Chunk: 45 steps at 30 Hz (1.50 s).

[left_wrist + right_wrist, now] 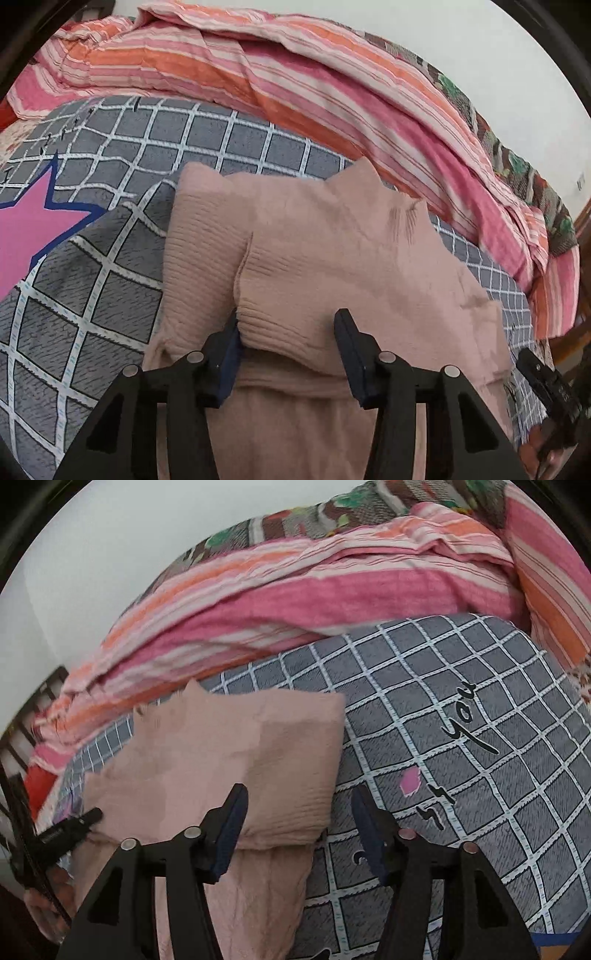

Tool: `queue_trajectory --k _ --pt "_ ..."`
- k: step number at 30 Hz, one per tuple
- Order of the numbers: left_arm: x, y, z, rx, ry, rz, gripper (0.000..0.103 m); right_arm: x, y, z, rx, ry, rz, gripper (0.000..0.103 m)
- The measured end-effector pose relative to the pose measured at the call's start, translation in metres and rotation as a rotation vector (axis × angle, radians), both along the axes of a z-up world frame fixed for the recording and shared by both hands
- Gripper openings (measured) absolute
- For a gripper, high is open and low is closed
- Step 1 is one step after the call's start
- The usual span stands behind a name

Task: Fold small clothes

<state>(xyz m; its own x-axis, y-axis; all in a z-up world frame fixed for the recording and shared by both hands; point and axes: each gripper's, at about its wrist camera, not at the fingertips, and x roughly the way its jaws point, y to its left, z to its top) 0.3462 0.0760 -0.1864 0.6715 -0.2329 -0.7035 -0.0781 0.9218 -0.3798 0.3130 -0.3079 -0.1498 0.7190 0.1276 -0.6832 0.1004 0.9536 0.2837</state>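
Left wrist view shows your left claw (288, 332) spread wide over the folded pink sweater (332, 258) lying on the grey checked bed cover (110, 295), your right claw (299, 808) equally wide at its edge.

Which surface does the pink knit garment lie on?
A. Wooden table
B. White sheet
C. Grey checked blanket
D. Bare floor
C: the pink garment rests on the grey checked blanket, whose white grid lines show around its edges in both wrist views, with a striped quilt bunched up behind it.
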Motion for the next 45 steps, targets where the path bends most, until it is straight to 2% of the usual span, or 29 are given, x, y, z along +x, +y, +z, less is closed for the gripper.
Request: queue_trajectory --k 1,2,3,6,11,13,16,19,22,25,29,33,40,45 --pt "0.000 -0.001 0.000 0.003 -0.007 0.004 0.036 0.001 0.001 -0.001 -0.004 0.005 0.000 0.060" --pt "0.000 -0.001 0.001 0.002 -0.018 -0.001 0.019 0.003 0.003 -0.003 -0.014 0.016 0.002 0.060" --pt "-0.001 0.000 0.001 -0.010 -0.027 -0.006 0.011 0.005 0.005 -0.005 -0.026 0.028 0.005 0.060" --pt "-0.004 0.007 0.004 -0.045 -0.067 0.010 0.009 0.011 0.011 -0.007 -0.050 0.053 0.019 0.060" --pt "-0.014 0.017 0.019 -0.037 -0.156 0.065 0.009 0.011 0.015 0.002 -0.045 -0.001 0.038 0.060" --pt "-0.014 0.020 0.019 -0.010 -0.150 0.093 0.009 0.014 0.015 -0.002 -0.064 0.010 0.024 0.060" --pt "-0.006 0.023 0.008 0.000 -0.077 0.099 0.009 0.023 0.012 -0.020 -0.065 0.086 -0.004 0.060" --pt "-0.001 0.031 0.001 -0.035 -0.013 0.118 0.014 0.025 0.010 -0.025 -0.064 0.099 -0.007 0.060" --pt "-0.005 0.037 0.002 -0.064 -0.025 0.139 0.020 0.022 0.013 -0.024 -0.088 0.087 -0.010 0.060" --pt "-0.010 0.031 0.008 0.040 -0.050 0.162 0.030 0.023 0.018 -0.027 -0.123 0.099 -0.003 0.060" --pt "-0.009 0.014 0.006 0.138 -0.034 0.120 0.044 0.023 0.020 -0.027 -0.126 0.096 0.007 0.060" --pt "-0.010 0.005 0.007 0.214 -0.034 0.108 0.049 0.023 0.020 -0.028 -0.114 0.094 0.020 0.060" --pt "-0.013 0.004 0.007 0.215 -0.049 0.114 0.051 0.021 0.026 -0.027 -0.148 0.099 0.024 0.062" --pt "-0.026 -0.004 0.022 0.265 -0.160 0.140 0.051 0.021 0.026 -0.027 -0.155 0.098 0.020 0.062"
